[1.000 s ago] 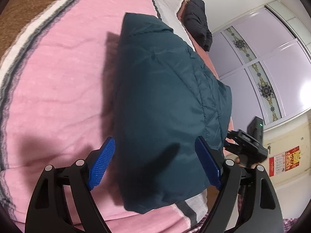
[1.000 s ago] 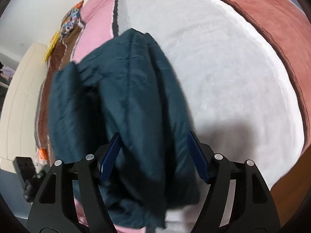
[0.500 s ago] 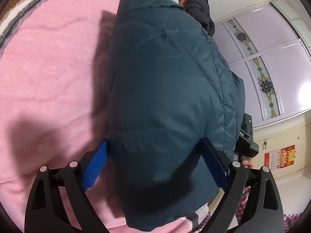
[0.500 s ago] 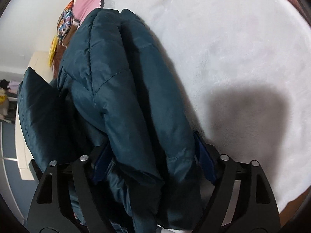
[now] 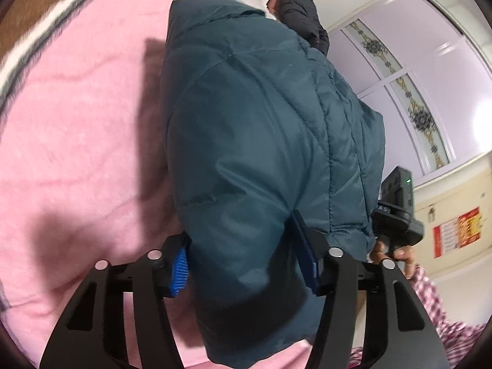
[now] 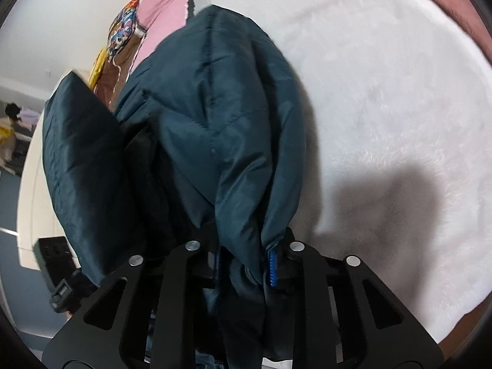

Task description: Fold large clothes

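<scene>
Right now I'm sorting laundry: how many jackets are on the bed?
2. The teal jacket lies on the pink blanket, pinched by both claws; a black jacket lies beyond it. Others may be hidden.

One teal padded jacket (image 5: 264, 141) lies on one bed blanket (image 5: 80, 129), pink at one end and white at the other. Two grippers, the left gripper (image 5: 244, 264) and right gripper (image 6: 246, 264), each with two blue-padded fingers, pinch its near edge. One dark garment (image 5: 303, 6) sits at the blanket's far edge. One red wall calendar (image 5: 456, 232) hangs beyond.
</scene>
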A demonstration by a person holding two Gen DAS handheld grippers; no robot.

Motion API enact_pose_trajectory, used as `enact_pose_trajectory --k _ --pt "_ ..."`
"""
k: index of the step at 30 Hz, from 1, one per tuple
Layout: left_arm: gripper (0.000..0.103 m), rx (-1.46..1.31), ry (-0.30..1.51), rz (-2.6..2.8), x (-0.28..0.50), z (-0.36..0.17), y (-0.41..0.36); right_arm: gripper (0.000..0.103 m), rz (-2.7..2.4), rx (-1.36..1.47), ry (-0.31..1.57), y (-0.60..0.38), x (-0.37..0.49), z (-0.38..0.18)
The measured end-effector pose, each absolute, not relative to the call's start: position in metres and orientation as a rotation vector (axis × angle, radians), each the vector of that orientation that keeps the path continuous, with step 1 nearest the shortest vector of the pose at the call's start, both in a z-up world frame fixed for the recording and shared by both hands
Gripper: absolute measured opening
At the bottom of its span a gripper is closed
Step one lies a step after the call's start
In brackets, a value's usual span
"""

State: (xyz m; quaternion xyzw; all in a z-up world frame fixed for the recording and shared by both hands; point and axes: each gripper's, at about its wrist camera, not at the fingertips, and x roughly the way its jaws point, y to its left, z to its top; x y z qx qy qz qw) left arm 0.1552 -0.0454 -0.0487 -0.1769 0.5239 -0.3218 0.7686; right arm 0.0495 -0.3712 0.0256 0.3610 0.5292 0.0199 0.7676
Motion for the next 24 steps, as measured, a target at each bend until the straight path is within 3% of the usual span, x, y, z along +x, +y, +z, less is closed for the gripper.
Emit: enact_pose_trajectory --k 11,24 --pt "0.049 -0.238 0.978 -0.645 0.158 -0.010 -0.027 0.017 0.061 0.651 1.088 -0.329 0.049 0.051" --pt "0.049 -0.179 0.873 -0.483 0.226 0.016 0.038 0.015 0.178 0.479 1.060 -0.244 0.126 0.062"
